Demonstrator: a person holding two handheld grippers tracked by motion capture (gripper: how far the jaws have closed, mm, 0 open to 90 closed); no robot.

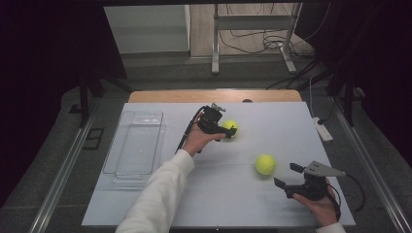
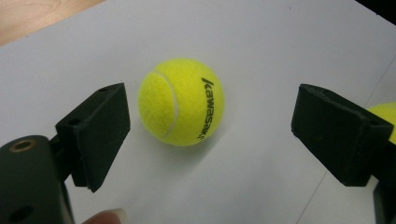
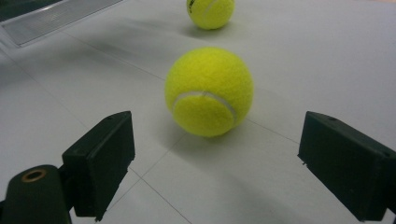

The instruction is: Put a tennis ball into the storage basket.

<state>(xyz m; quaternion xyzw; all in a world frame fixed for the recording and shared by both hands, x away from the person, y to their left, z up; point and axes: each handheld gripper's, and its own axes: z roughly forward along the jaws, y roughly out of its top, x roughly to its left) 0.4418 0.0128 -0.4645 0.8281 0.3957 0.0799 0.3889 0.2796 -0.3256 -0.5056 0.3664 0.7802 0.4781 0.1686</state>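
Observation:
Two yellow tennis balls lie on the white table top (image 1: 272,121). The far ball (image 1: 230,127) (image 2: 181,101) (image 3: 210,11) carries black lettering and rests just ahead of my left gripper (image 1: 228,132) (image 2: 210,135), whose jaws stand open on either side of it without touching. The near ball (image 1: 265,164) (image 3: 209,91) sits on the table a short way ahead of my right gripper (image 1: 287,175) (image 3: 229,163), which is open with nothing between its jaws. A sliver of that near ball (image 2: 385,116) peeks out behind the left gripper's right-hand jaw.
A clear plastic tray (image 1: 136,145) (image 3: 51,18) lies at the table's left side. A white power strip (image 1: 322,129) rests off the right edge. A wooden strip (image 1: 214,95) borders the far edge, with a metal stand (image 1: 252,29) and cables beyond.

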